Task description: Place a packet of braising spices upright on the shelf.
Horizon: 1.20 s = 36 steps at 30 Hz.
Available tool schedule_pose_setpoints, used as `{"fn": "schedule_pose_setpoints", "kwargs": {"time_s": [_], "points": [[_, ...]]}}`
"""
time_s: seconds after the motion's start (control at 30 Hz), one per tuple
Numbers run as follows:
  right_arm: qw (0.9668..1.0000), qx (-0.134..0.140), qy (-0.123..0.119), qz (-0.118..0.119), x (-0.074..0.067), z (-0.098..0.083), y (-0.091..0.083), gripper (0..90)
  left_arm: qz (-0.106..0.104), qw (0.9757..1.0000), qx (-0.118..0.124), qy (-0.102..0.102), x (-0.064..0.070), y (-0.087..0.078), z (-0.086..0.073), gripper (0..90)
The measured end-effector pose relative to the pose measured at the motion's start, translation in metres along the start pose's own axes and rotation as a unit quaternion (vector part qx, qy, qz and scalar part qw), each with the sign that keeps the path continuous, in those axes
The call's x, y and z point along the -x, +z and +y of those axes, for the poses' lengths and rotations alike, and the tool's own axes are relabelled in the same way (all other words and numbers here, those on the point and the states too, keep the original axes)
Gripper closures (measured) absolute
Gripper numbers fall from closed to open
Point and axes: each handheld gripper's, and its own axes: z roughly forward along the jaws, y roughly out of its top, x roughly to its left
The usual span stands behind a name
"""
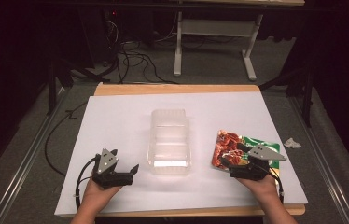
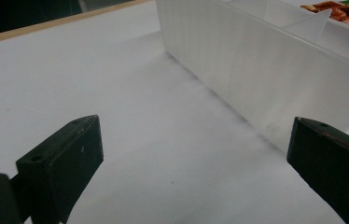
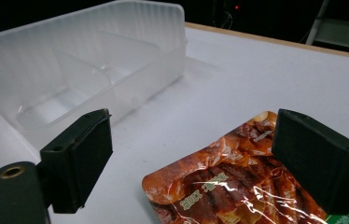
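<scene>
On the counter (image 1: 116, 116) stood one clear plastic bin (image 1: 169, 141) at centre and lay one food pouch (image 1: 231, 147) to its right. Two grippers were present: the right gripper (image 1: 232, 156) hovered over the pouch, jaws released; the left gripper (image 1: 133, 171) sat left of the bin, jaws released.

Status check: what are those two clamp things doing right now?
Both hand-held grippers, left and right, open. Right over food pouch, not gripping. Clear bin between them. Nothing blocking.
</scene>
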Motion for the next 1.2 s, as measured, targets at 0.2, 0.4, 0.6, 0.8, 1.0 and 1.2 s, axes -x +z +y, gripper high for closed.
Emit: {"fn": "schedule_pose_setpoints", "kwargs": {"time_s": [0.2, 0.4, 0.6, 0.8, 1.0, 1.2], "points": [[0.9998, 0.012, 0.010, -0.008, 0.004, 0.000, -0.005, 14.4, -0.003, 1.0000, 0.000, 0.004, -0.001, 0.002, 0.000, 4.0], [0.9995, 0.017, 0.019, -0.018, 0.008, -0.001, -0.010, 14.5, -0.002, 1.0000, 0.006, 0.005, -0.002, -0.001, 0.001, 4.5], [0.9990, 0.019, 0.030, -0.026, 0.011, -0.002, -0.017, 14.5, -0.005, 0.9999, 0.006, 0.007, -0.001, 0.000, 0.001, 4.7], [0.9974, 0.023, 0.047, -0.049, 0.018, -0.004, -0.026, 14.4, -0.004, 0.9999, 0.013, 0.006, -0.004, 0.002, 0.002, 5.5], [0.9939, 0.021, 0.056, -0.093, 0.024, -0.008, -0.043, 14.2, -0.001, 0.9997, 0.022, -0.003, -0.009, 0.002, 0.004, 5.5], [0.9909, 0.010, 0.070, -0.114, 0.031, -0.015, -0.058, 13.0, 0.006, 0.9996, 0.024, -0.012, -0.010, 0.004, 0.010, 1.1]]}}
